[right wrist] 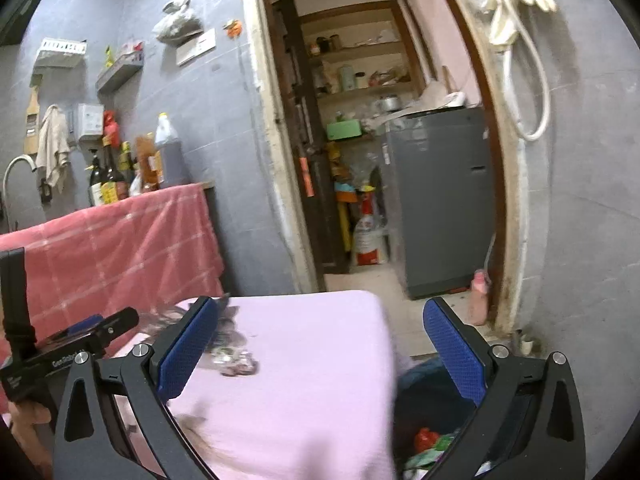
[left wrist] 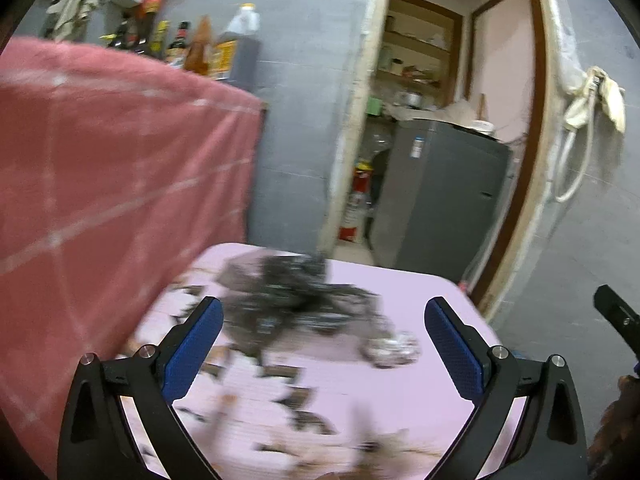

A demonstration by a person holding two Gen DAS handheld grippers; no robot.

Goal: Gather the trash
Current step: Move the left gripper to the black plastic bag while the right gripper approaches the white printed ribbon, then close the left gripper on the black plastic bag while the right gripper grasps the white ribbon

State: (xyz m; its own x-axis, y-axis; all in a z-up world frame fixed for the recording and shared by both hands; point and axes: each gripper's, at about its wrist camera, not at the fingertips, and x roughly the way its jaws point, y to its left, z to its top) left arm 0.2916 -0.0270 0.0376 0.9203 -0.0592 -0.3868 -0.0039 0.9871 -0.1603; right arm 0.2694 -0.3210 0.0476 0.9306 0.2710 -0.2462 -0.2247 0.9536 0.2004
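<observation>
Left wrist view: left gripper (left wrist: 323,344) hangs over the pink-covered surface (left wrist: 420,292) w/ jaws wide apart, nothing between the pads. The trash sits ahead of it: a dark crumpled bag (left wrist: 288,296), a shiny foil-like wad (left wrist: 394,348) just right of the bag, and small brown scraps (left wrist: 296,396) scattered toward the camera. Frame is motion-blurred, so the bag could be plastic film or sth else, hard to say. Risks here: bag looks limp and spread, so a pinch on an outer fold may lift only a flap and spill whatever lies in it; the scraps look thin and flat, so the pads may skate over them or snag the pink cover instead, bunching it and flicking bits off the edge. The red checked cloth (left wrist: 120,160) hangs close on the left, so a wide sweep could brush it. Right wrist view: right gripper (right wrist: 322,344) is also spread open and empty, over the right part of the same surface, w/ the foil wad (right wrist: 234,364) and bag edge (right wrist: 224,320) near its left finger. Below the surface's right edge sits a bin (right wrist: 420,376) w/ coloured wrappers (right wrist: 428,440) already inside; that's prob. the drop point. Risk: bin mouth is partly under the cover's overhang, so a release made too early would land trash on the cover or floor. Both tools are close over the same pile, so reaching for it together could knock them into each other.
</observation>
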